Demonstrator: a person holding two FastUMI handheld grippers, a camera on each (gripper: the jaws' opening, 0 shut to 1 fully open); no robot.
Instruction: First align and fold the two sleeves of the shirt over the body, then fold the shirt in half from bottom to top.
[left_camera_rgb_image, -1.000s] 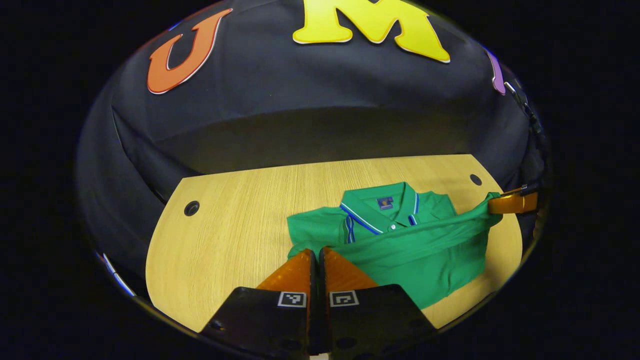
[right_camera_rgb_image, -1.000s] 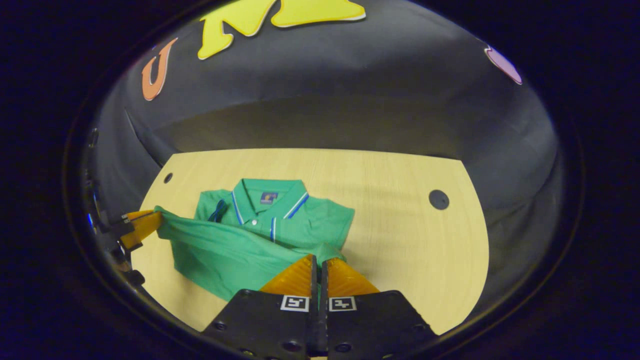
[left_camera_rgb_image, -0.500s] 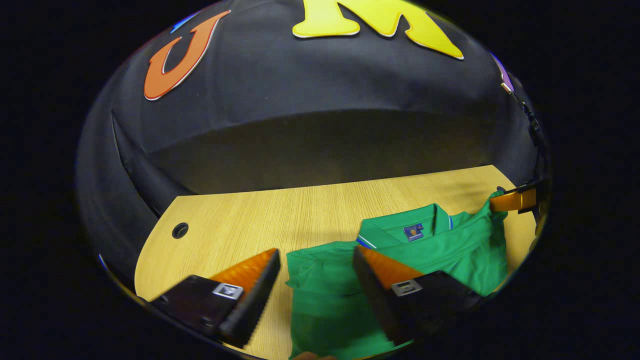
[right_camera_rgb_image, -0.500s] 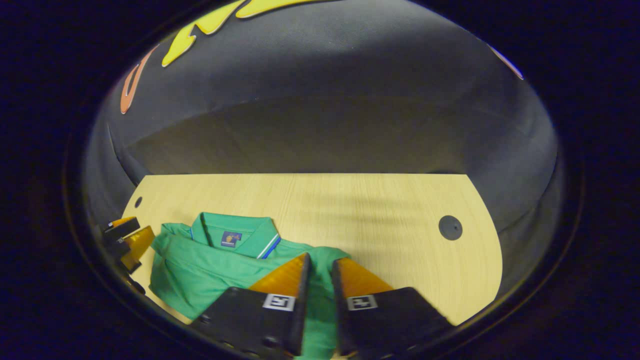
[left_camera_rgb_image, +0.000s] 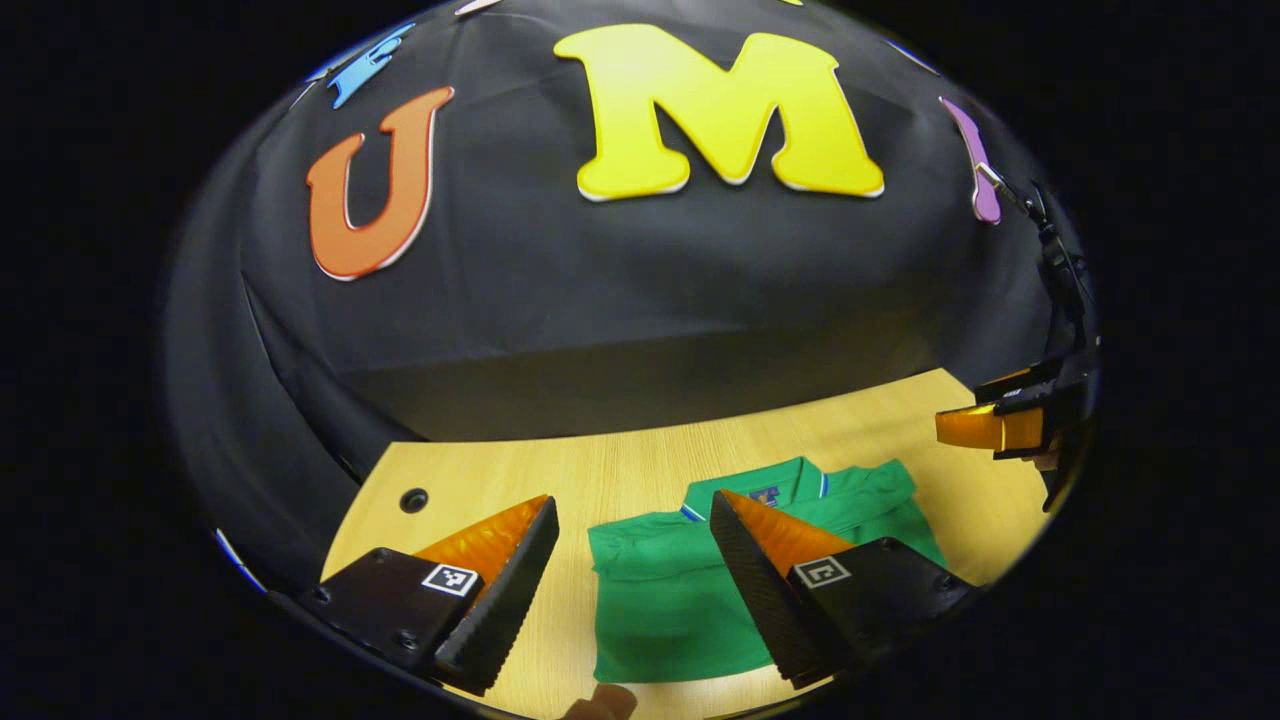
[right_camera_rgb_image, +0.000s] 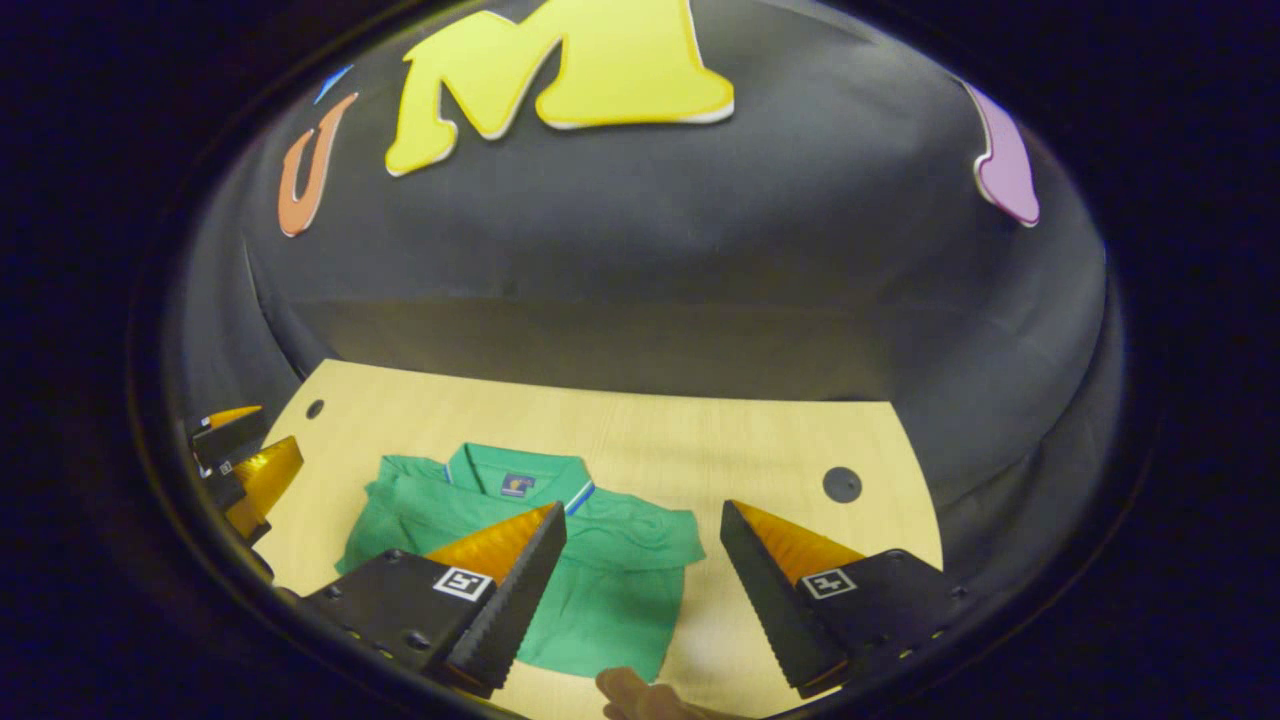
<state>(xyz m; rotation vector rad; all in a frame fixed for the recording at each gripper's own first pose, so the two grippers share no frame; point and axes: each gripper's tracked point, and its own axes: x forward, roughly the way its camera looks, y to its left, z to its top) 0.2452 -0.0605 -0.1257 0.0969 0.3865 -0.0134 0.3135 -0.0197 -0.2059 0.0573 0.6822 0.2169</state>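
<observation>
1. Shirt lies on the worktop, folded to a compact rectangle, collar toward the far edge. In the right gripper view the shirt sits left of centre, nearer the left edge than the grommet hole.
2. Left gripper: jaws wide apart, holding nothing, above the shirt's near-left part. No cloth between them.
3. Right gripper: jaws also spread wide, empty, over the shirt's right side. It also shows at the right rim of the left gripper view, clear of the cloth.
4. Judgement: both folds look done, so the task seems at or near its end.
5. Risks: top layer is loose, so a low pull-back could let a serrated tip snag the hem and drag the fold open.
6. Right edge looks a bit rumpled; the layers may not be square, and any nudge to tidy could shift the whole stack on the smooth wood.
7. A fingertip shows at the near edge, close to the hem; a brush there could lift it.
</observation>
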